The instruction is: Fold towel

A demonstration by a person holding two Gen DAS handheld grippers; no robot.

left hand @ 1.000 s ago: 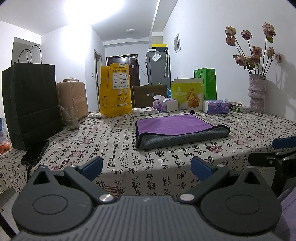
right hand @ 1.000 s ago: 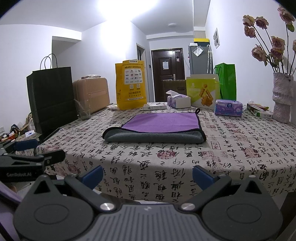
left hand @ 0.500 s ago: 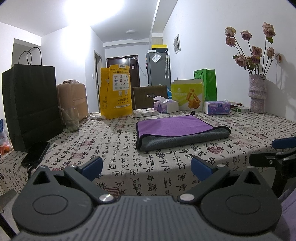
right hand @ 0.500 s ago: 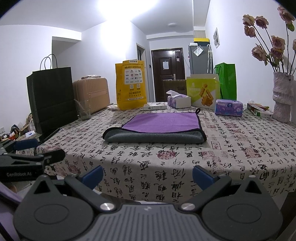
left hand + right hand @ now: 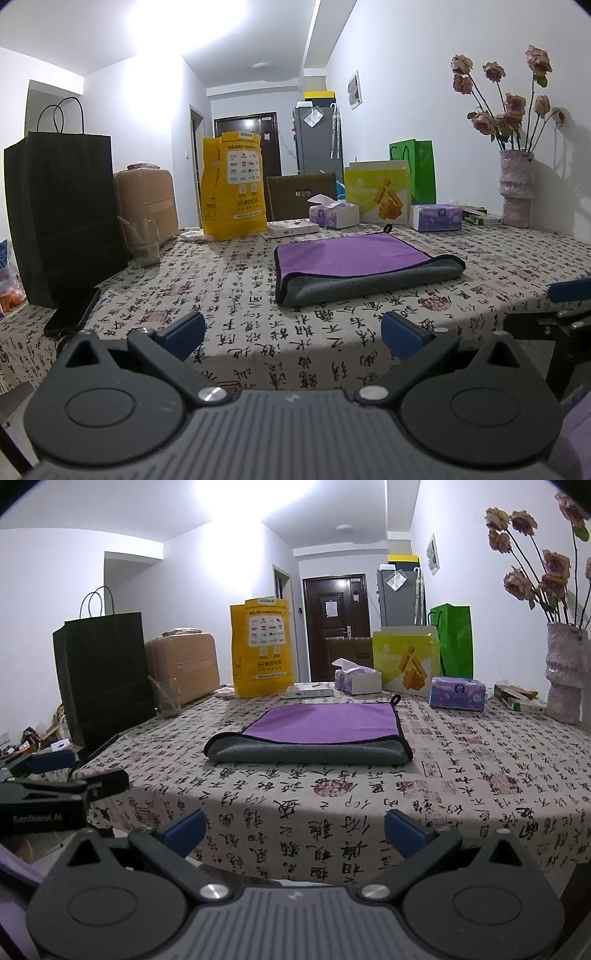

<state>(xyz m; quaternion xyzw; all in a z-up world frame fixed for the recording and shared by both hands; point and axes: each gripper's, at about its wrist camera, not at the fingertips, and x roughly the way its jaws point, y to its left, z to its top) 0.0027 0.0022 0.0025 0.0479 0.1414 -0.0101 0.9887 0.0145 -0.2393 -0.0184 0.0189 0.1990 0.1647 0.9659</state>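
While you hold both grippers in front of the near edge of the table (image 5: 229,280), the table takes most of each view, covered by a cloth with black calligraphy print. At its left edge stands the black paper bag (image 5: 62,218), upright, with its handles up. Behind it you see the beige suitcase (image 5: 146,201), and further back the yellow bag (image 5: 234,186) stands on the table.

The towel (image 5: 354,266) lies flat near the middle of the table, well apart from both grippers. It is already folded, the purple side on top and the grey side showing along the near fold; a small black loop sticks out at its far corner. In the right wrist view the towel (image 5: 314,734) is almost straight ahead of you.

On the far right the vase (image 5: 515,188) with dried roses stands near the wall. Behind the towel there are two tissue boxes, one (image 5: 334,214) with a tissue pulled up, the other (image 5: 437,218) to its right. A glass cup (image 5: 142,242) stands beside the black bag, and a dark phone (image 5: 74,310) lies at the left edge.

Your left gripper (image 5: 291,332) has its fingers spread wide, holding nothing. Your right gripper (image 5: 293,829) is the same, fingers apart and empty.
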